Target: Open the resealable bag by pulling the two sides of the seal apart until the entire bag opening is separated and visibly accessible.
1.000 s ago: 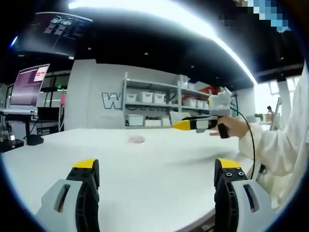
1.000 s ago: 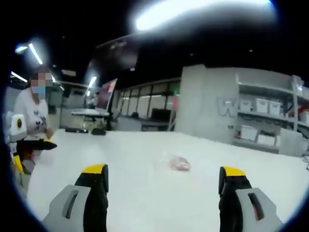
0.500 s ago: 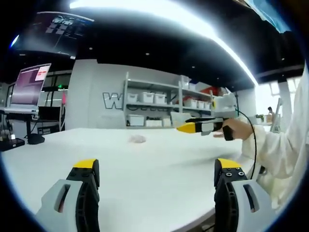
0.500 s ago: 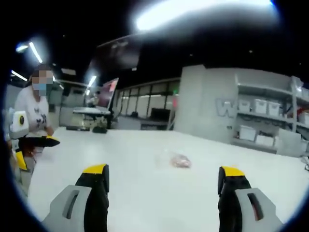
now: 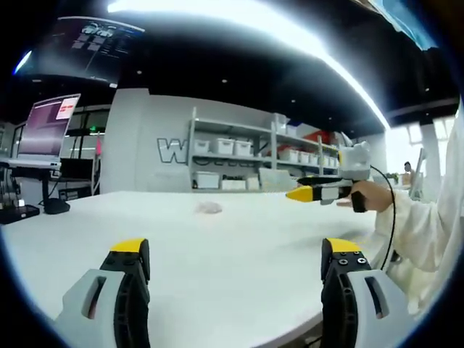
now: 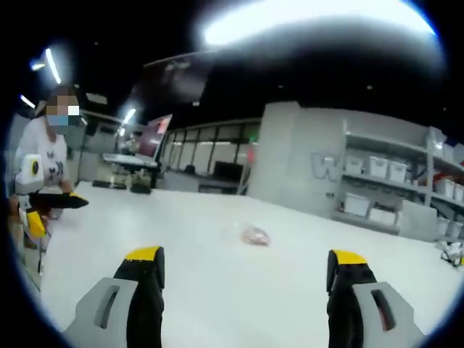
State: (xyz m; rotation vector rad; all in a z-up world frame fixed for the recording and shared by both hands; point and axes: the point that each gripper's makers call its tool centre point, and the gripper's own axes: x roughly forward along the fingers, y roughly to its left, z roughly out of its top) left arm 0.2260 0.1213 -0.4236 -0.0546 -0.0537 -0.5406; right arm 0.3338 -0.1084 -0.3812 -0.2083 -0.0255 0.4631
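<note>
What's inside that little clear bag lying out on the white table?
The bag holds something pinkish, seen through the clear plastic in the right gripper view. It lies too far off and too blurred to tell what the contents are, or whether the seal is shut. Neither gripper touches it.

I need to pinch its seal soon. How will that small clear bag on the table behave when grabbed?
The bag looks thin, clear and crumpled, so probably floppy and light. Lying loose on the smooth white table, it may slide when nudged. Its pinkish contents are too small to judge.
</note>
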